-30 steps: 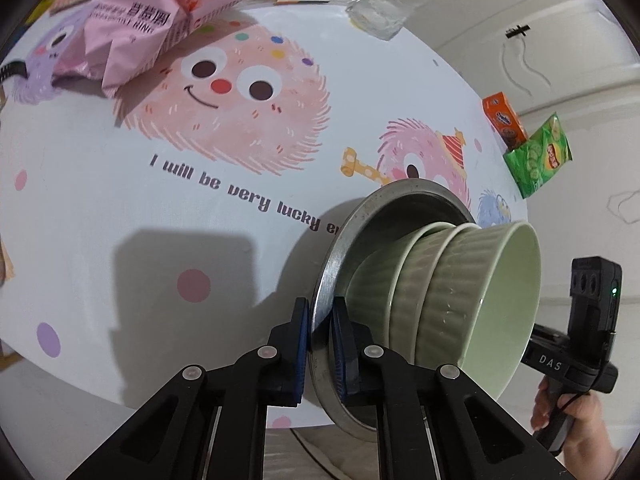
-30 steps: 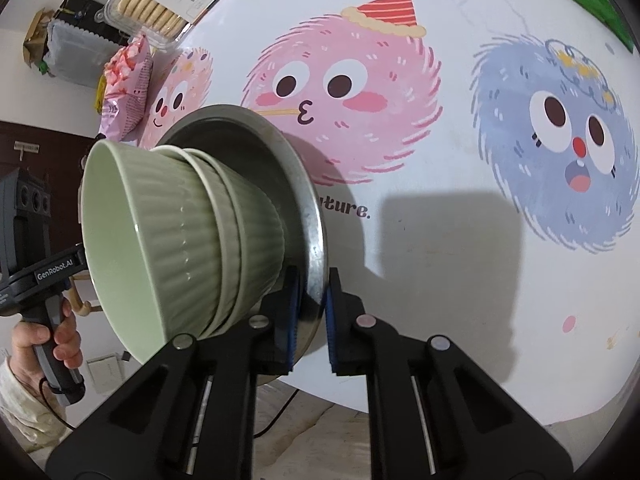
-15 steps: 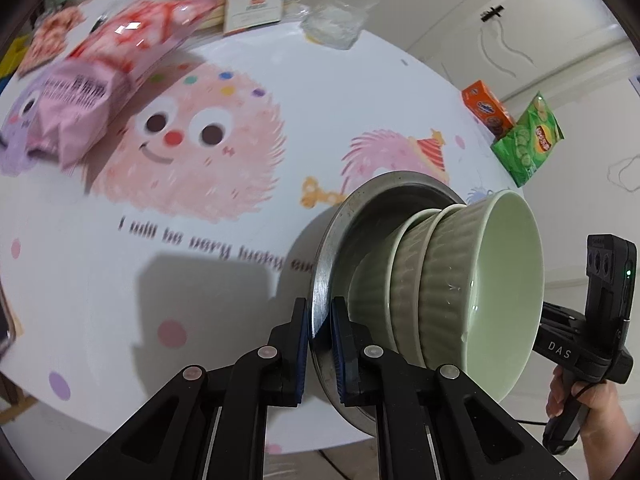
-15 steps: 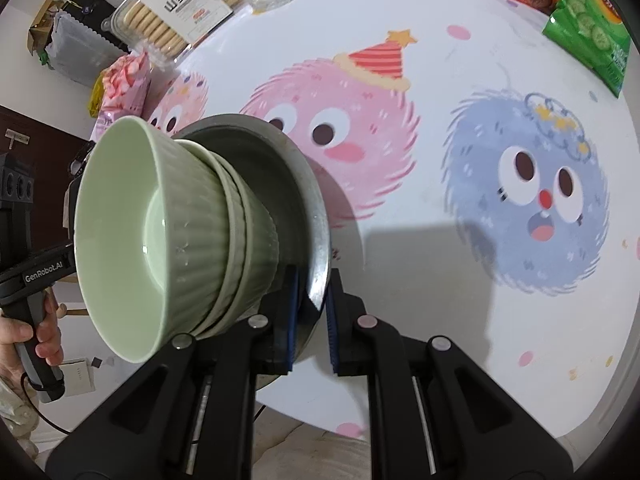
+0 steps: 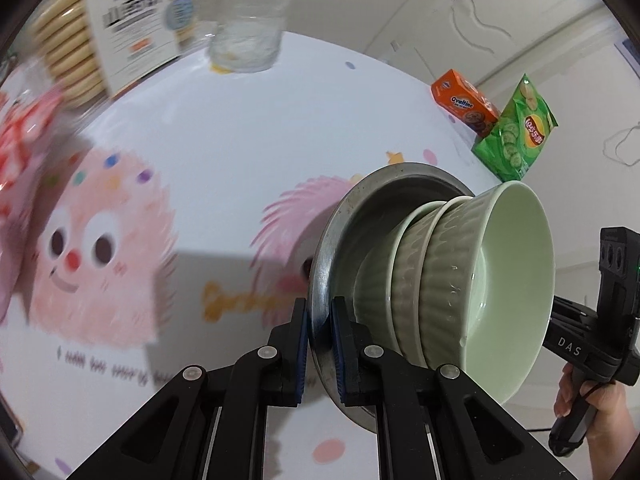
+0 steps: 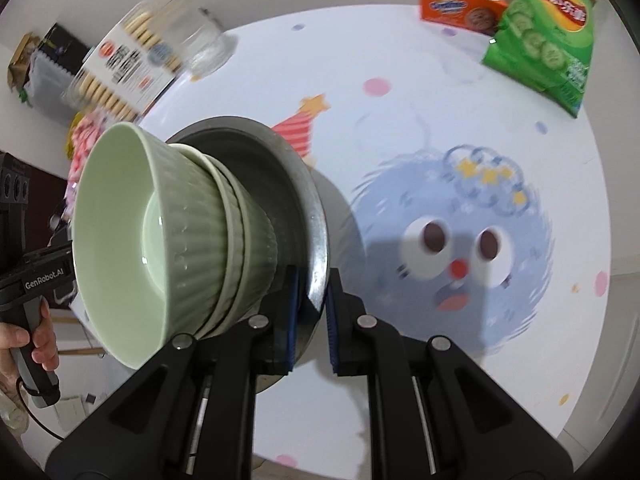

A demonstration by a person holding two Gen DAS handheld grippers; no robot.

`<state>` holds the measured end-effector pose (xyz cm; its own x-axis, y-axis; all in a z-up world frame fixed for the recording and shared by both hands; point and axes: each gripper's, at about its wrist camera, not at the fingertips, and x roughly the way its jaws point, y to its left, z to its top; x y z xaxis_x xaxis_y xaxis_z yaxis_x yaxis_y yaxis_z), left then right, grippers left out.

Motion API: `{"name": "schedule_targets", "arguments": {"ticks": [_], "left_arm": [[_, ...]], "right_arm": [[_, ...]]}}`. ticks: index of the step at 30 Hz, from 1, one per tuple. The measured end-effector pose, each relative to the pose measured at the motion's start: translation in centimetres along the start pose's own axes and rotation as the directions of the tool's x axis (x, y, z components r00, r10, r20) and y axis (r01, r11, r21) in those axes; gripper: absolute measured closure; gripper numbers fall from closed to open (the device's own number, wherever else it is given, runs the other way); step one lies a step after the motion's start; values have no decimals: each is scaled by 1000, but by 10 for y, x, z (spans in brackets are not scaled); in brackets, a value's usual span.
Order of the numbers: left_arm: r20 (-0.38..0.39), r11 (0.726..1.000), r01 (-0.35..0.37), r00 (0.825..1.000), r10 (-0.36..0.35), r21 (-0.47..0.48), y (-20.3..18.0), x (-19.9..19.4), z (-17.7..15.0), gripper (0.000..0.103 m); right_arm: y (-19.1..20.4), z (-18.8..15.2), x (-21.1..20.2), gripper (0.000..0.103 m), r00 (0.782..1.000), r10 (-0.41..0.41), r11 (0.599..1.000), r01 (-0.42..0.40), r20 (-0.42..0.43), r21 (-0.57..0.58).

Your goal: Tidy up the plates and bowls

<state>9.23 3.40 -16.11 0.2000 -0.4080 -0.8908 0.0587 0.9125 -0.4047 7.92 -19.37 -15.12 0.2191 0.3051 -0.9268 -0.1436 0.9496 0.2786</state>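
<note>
A round metal plate [image 5: 326, 240] carries a stack of green ribbed bowls [image 5: 448, 280], several nested. Both grippers hold it in the air above the table. My left gripper [image 5: 319, 320] is shut on the plate's rim on one side. My right gripper [image 6: 310, 296] is shut on the opposite rim of the plate [image 6: 316, 216], with the bowls [image 6: 188, 240] to its left. The plate's underside is hidden.
The white cartoon-print table [image 5: 240, 120] lies below. On it are a glass cup [image 5: 248, 40], a biscuit tray [image 5: 132, 28], an orange Ovaltine box [image 5: 464, 102], a green chip bag [image 5: 516, 132] and a pink snack bag [image 5: 20, 140].
Both grippers have carried the plate with the bowls higher and farther over the table toward the back; the cup, box and chip bag now look closer.
</note>
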Motion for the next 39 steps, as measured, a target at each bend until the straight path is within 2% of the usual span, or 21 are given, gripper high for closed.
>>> {"name": "schedule_targets", "arguments": {"ticks": [6, 13, 16, 20, 27, 34, 35, 36, 37, 38, 39], "left_arm": [[-5, 1000, 2, 1000, -2, 15, -17, 20, 20, 93], [-9, 1000, 13, 1000, -13, -21, -18, 23, 23, 93], [11, 1000, 0, 1000, 1, -23, -19, 22, 20, 93], [44, 999, -19, 999, 21, -42, -18, 12, 19, 87], [101, 994, -96, 990, 101, -55, -10, -24, -1, 86], [102, 988, -150, 983, 154, -45, -25, -49, -39, 85], [96, 987, -158, 982, 162, -40, -29, -50, -46, 81], [92, 986, -159, 982, 162, -40, -31, -50, -51, 75], [91, 987, -156, 983, 159, -40, -34, -51, -55, 71], [91, 987, -155, 983, 158, -39, -37, -52, -60, 61], [93, 987, -157, 983, 159, -38, -39, -53, -64, 50]], "right_arm": [[-28, 16, 4, 89, 1000, -24, 999, 24, 11, 41], [-41, 16, 8, 89, 1000, -14, 997, 14, -1, 72], [-46, 13, 8, 89, 1000, -1, 995, 0, 7, 98], [-47, 12, 1, 88, 999, -17, 995, 13, 38, 102], [-48, -5, -35, 87, 992, -78, 989, 64, 97, 136], [-15, -36, -62, 87, 986, -133, 987, 123, 104, 99], [-9, -39, -64, 87, 984, -145, 987, 135, 104, 92], [1, -44, -65, 83, 980, -166, 984, 158, 108, 79], [6, -48, -67, 71, 977, -179, 983, 171, 115, 74], [12, -51, -69, 64, 973, -193, 980, 185, 126, 69], [17, -55, -71, 50, 968, -209, 977, 201, 136, 67]]}}
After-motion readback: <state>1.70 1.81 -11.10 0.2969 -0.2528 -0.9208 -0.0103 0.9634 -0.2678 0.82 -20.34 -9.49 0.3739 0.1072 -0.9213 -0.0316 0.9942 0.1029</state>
